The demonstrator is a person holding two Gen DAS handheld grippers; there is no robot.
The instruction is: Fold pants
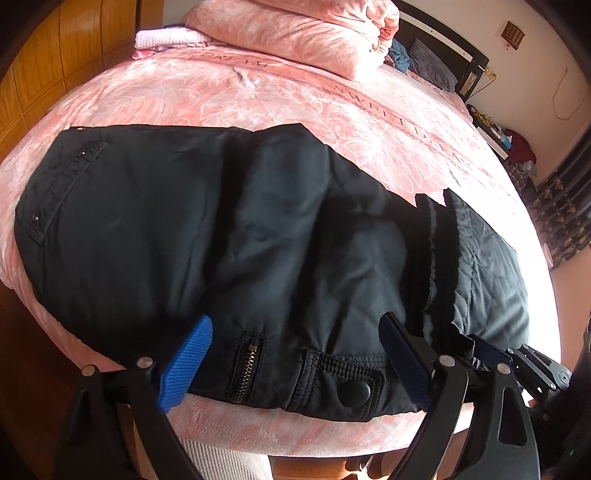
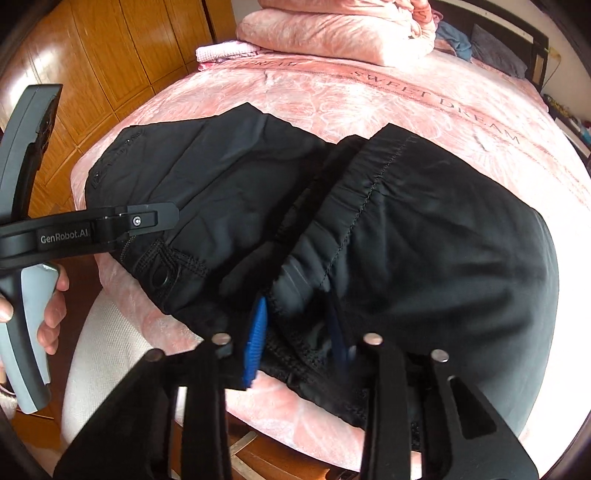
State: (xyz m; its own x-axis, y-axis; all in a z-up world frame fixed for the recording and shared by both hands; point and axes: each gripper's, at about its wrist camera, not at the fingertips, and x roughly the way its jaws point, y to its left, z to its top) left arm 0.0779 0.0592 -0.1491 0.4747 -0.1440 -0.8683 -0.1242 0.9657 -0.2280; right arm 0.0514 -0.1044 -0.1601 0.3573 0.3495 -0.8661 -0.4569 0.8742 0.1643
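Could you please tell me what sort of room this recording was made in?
Most likely a bedroom: the pants lie on a bed with a pink cover, folded bedding sits at its far end, and a wooden wardrobe stands beside it.

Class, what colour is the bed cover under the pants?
Pink, with a pale leaf pattern and dark lettering; the plush pink bed cover shows best in the left wrist view.

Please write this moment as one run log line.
pants: on bed | left tongs: open | right tongs: closing on pants edge

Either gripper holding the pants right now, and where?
The right gripper pinches the black pants at their near edge by the waistband. The left gripper is open, holding nothing.
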